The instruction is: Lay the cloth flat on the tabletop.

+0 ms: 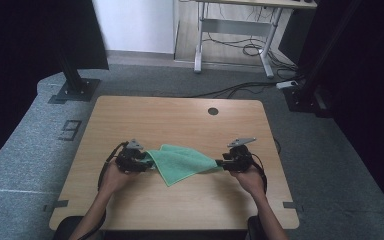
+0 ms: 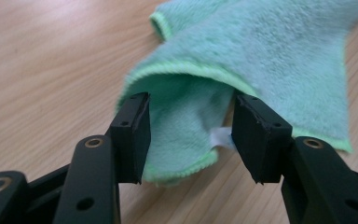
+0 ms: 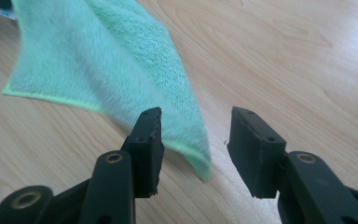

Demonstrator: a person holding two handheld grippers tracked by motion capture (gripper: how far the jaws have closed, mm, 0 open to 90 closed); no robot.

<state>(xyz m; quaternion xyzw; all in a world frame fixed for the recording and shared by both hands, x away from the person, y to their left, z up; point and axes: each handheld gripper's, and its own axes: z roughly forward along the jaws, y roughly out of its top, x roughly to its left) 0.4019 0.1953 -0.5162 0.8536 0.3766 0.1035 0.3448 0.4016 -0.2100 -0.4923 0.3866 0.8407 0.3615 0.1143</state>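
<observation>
Both tools are standing spread: the left tool (image 2: pixel 189 140) and right tool (image 3: pixel 193 149) are bracketing opposite corners of the green microfibre cloth (image 1: pixel 180 162), which is lying slack on the bench (image 1: pixel 180 120), likely just released.

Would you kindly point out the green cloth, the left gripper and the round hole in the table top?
green cloth (image 1: pixel 180 162), high view, middle of the fabric.
left gripper (image 2: pixel 189 135), left gripper view, midway between its open jaws.
round hole (image 1: pixel 213 111), high view, centre of the dark opening near the table's far edge.
</observation>
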